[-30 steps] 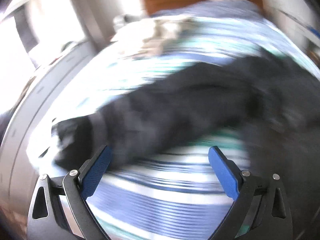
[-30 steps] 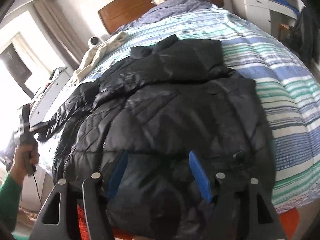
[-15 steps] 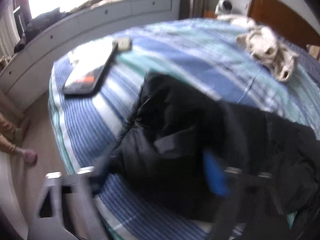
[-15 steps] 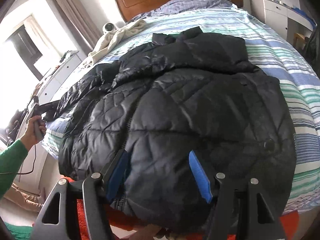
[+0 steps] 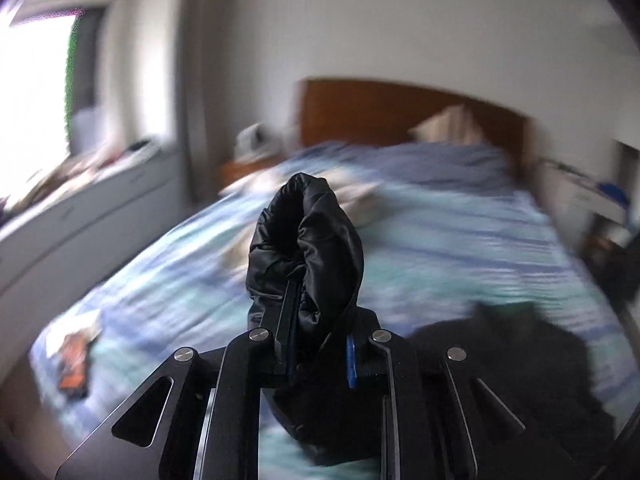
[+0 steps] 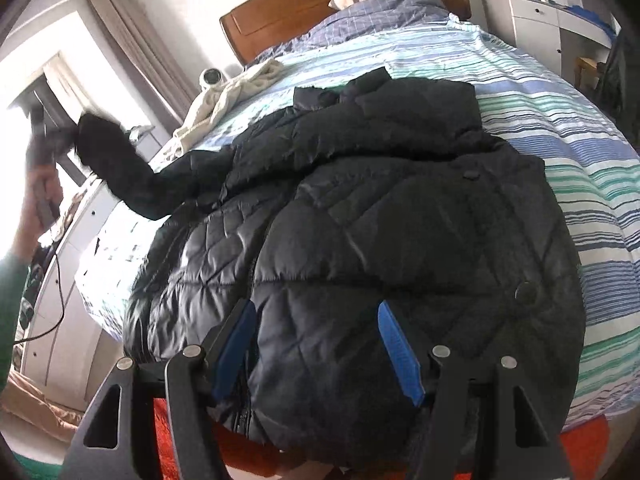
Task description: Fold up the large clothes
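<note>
A black quilted puffer jacket (image 6: 380, 216) lies spread on the striped bed (image 6: 560, 128), its hem hanging over the near edge. My left gripper (image 5: 320, 320) is shut on the cuff of the jacket's left sleeve (image 5: 306, 248) and holds it raised above the bed. In the right wrist view that sleeve (image 6: 116, 168) stretches up to the left, where the left gripper is blurred. My right gripper (image 6: 316, 340) is open, its blue pads either side of the jacket's lower front, just above the fabric.
A cream garment (image 6: 228, 96) lies on the bed's far left. A wooden headboard (image 6: 320, 12) and pillows are at the far end. White drawers (image 6: 60, 280) run along the left; a white cabinet (image 6: 536, 28) stands right. A phone-like object (image 5: 74, 364) lies on the bed's left corner.
My left gripper has closed on the sleeve cuff and lifted it off the bed, swinging up. My right gripper has stayed open over the jacket's hem, shifting only slightly.
</note>
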A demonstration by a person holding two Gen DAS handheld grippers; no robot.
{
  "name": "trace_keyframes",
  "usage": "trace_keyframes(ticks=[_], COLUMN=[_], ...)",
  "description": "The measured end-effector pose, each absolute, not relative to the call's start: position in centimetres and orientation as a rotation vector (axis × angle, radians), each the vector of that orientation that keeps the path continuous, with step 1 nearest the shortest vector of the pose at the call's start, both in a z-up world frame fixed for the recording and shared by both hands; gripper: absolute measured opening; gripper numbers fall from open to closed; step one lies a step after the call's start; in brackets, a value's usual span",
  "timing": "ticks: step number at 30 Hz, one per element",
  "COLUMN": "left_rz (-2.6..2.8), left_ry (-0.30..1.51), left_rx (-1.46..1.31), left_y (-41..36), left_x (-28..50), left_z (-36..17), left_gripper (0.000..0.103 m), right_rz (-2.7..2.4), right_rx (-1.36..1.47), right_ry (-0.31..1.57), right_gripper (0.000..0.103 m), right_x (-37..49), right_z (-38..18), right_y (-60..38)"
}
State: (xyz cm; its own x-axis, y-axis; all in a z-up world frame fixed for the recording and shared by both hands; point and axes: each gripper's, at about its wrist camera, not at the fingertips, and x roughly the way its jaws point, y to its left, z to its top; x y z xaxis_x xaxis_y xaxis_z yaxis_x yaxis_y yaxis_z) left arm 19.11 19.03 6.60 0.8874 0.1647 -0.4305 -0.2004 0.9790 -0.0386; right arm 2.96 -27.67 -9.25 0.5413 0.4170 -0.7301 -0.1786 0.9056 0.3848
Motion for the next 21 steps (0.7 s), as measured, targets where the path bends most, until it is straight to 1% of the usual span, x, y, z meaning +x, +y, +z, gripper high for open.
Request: trace_keyframes(ticks=[3, 7, 9, 11, 14, 15, 16, 17, 18, 19, 20, 21], left_rz=[0.028, -0.125, -0.175, -0.223, -0.24, -0.247, -0.257, -0.261, -0.254, -0.242, -0.251, -0.274], left_ry=[0.413, 0.438, 0.486, 0.554, 0.683, 0.728, 0.785, 0.819, 0.824, 0.806, 0.784, 0.775], left_rx=[-0.028, 0.057, 0.059, 0.068, 0.168, 0.197, 0.234, 0.262, 0.285, 0.31, 0.313, 0.309], left_y=[11.3, 0.9, -2.6, -6.0, -11.7, -12.9, -14.2, -15.1, -15.9, -16.3, -16.3, -16.4], left_x=[20.5, 23.4, 24.6, 25.6, 26.2, 26.4, 26.5, 26.3, 26.0, 25.0, 24.0, 22.8], left_z=[8.0, 6.2, 4.5, 1.6, -4.8, -6.6, -9.0, -10.6, -11.3, -11.7, -11.4, -11.1], left_gripper=[0.016, 0.016, 0.016, 0.016, 0.019, 0.026, 0.039, 0.049, 0.076, 0.092, 0.095, 0.096], right_rz=[0.342, 0.298, 0.265, 0.237, 0.203, 0.197, 0.193, 0.188, 0.185, 0.181, 0.174, 0.162], right_rx=[0.303, 0.342, 0.368, 0.39, 0.419, 0.425, 0.427, 0.427, 0.426, 0.426, 0.427, 0.433], right_ry=[0.928, 0.922, 0.911, 0.906, 0.907, 0.912, 0.918, 0.922, 0.923, 0.922, 0.92, 0.915], right_gripper=[0.065, 0.065, 0.065, 0.065, 0.065, 0.065, 0.065, 0.065, 0.065, 0.065, 0.065, 0.065], right_x=[2.4, 1.6, 1.0, 0.5, -0.1, -0.2, -0.3, -0.4, -0.5, -0.4, -0.3, -0.1], right_z=[-9.5, -9.8, -10.0, -10.1, -10.4, -10.6, -10.8, -10.9, -10.9, -10.9, -10.9, -10.8], right_y=[-28.7, -30.8, -32.2, -33.4, -34.9, -35.3, -35.5, -35.9, -36.2, -36.3, -36.6, -37.0])
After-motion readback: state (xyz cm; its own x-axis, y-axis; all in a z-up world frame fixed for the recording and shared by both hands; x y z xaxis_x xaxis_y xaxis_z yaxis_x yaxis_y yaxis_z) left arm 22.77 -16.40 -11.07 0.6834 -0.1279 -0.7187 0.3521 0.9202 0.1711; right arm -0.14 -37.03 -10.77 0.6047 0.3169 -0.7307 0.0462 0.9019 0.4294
